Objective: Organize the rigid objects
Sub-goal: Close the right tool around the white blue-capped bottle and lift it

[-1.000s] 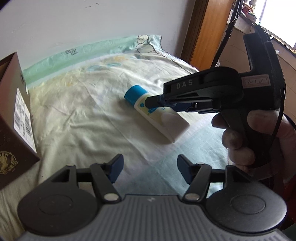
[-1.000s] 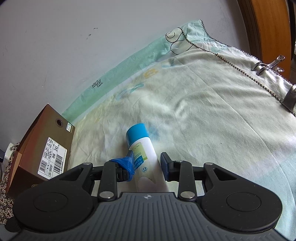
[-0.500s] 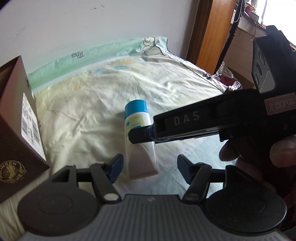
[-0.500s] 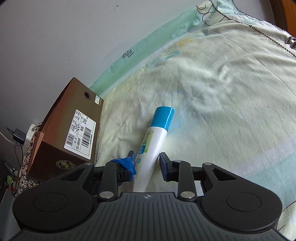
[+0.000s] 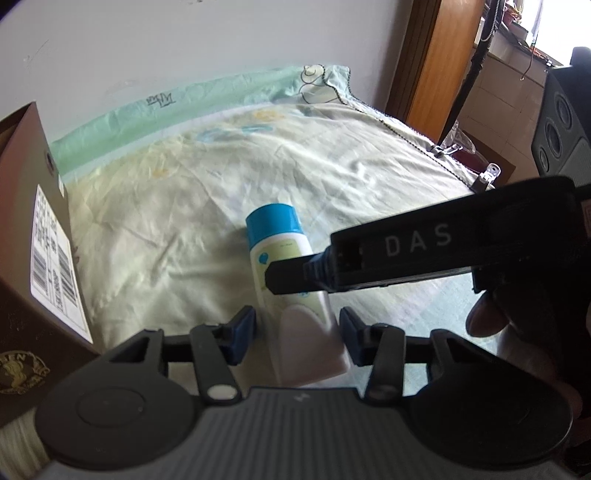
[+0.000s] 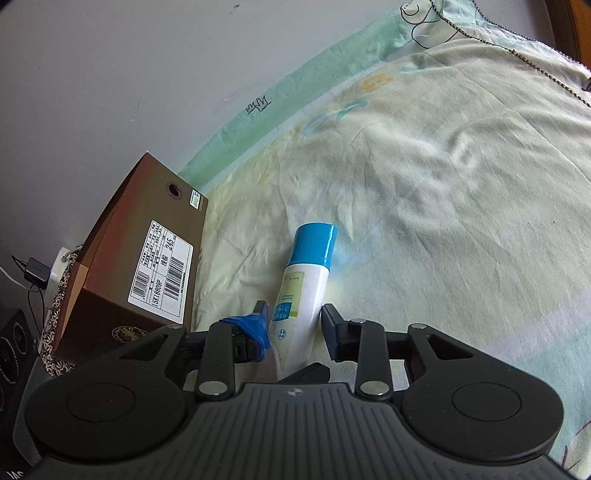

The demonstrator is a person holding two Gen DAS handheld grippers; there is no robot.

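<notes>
Tube (image 6: 304, 295) with the blue cap is lying on the bed (image 6: 443, 184) (brown box (image 6: 147, 258) nearby); left gripper (image 5: 297, 330) is closing around it, not touching, right gripper (image 6: 293, 325) is opening off it.

Daylight from the right (blown-out window (image 5: 554, 26)), fisheye-bent dark corners.

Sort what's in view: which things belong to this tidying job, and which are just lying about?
Job: tube with blue cap, brown shoebox, left hand-held gripper, right hand-held gripper.
Lying about: bedsheet, metal clips, charger, speaker.
</notes>
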